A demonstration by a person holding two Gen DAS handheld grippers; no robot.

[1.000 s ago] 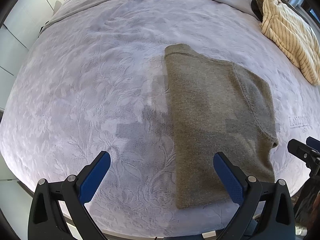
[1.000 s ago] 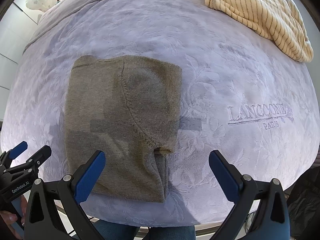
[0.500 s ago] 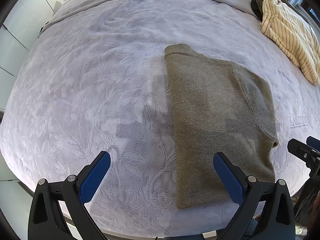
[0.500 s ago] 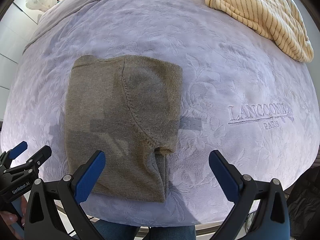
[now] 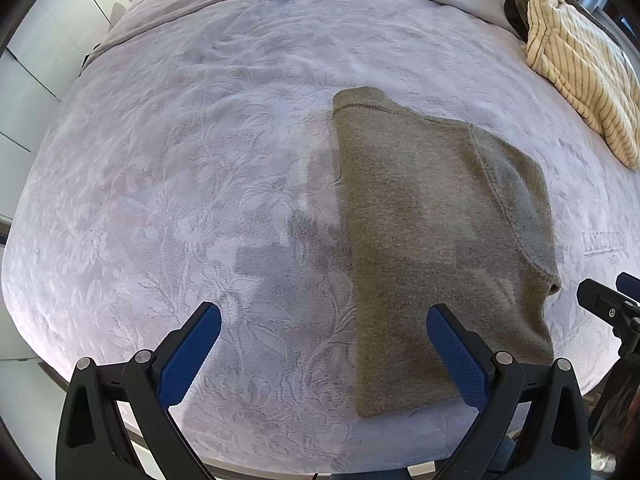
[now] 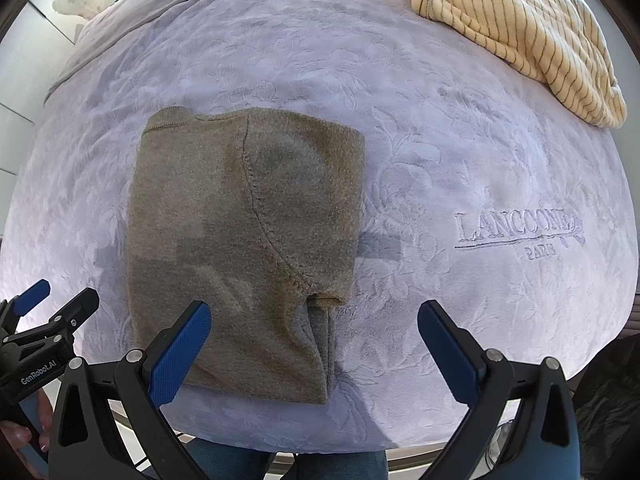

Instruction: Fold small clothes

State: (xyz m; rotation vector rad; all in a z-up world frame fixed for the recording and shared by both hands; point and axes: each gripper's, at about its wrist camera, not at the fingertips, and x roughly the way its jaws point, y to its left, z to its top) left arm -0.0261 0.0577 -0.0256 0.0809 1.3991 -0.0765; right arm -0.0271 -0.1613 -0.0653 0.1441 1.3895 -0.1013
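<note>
A folded olive-grey sweater (image 5: pixel 432 248) lies flat on a pale lilac bedspread (image 5: pixel 180 184) w/ an embossed flower pattern. In the left wrist view it sits centre-right; in the right wrist view it's centre-left. Left gripper (image 5: pixel 324 344) is at the bottom of its frame, jaws wide apart, holding nothing, its right finger over the sweater's near edge. Right gripper (image 6: pixel 314 344) likewise wide & empty. A cream striped garment (image 6: pixel 520 32) lies heaped at upper right, well apart from the sweater.

left gripper (image 5: pixel 323 340) wide, right gripper (image 6: pixel 314 338) wide
</note>
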